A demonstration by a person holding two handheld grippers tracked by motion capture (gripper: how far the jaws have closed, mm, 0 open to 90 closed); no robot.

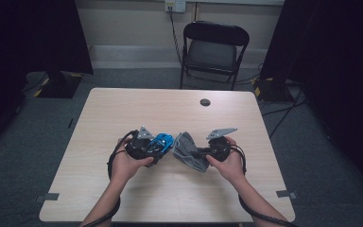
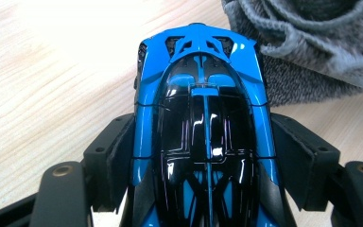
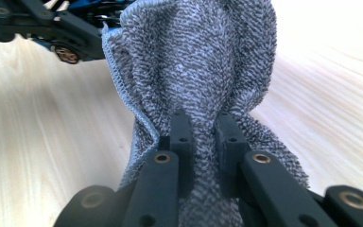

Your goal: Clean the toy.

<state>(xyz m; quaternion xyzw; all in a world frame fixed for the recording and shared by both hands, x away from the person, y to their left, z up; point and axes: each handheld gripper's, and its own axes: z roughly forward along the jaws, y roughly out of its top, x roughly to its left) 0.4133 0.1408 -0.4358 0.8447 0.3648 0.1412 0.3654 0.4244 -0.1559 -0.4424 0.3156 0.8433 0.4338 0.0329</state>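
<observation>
So the setup is a light wood-grain table on grey carpet, with a small dark round spot near its far edge. Behind it sits a black folding chair against a pale wall, a cable running up to a wall socket, and dark curtains on both sides. Near the middle of the table, the left gripper is clamped around a blue and black toy car, pads pressing on its sides. The right gripper is pinched tight on a bunched grey cloth, which sits just beside the car's nose.
</observation>
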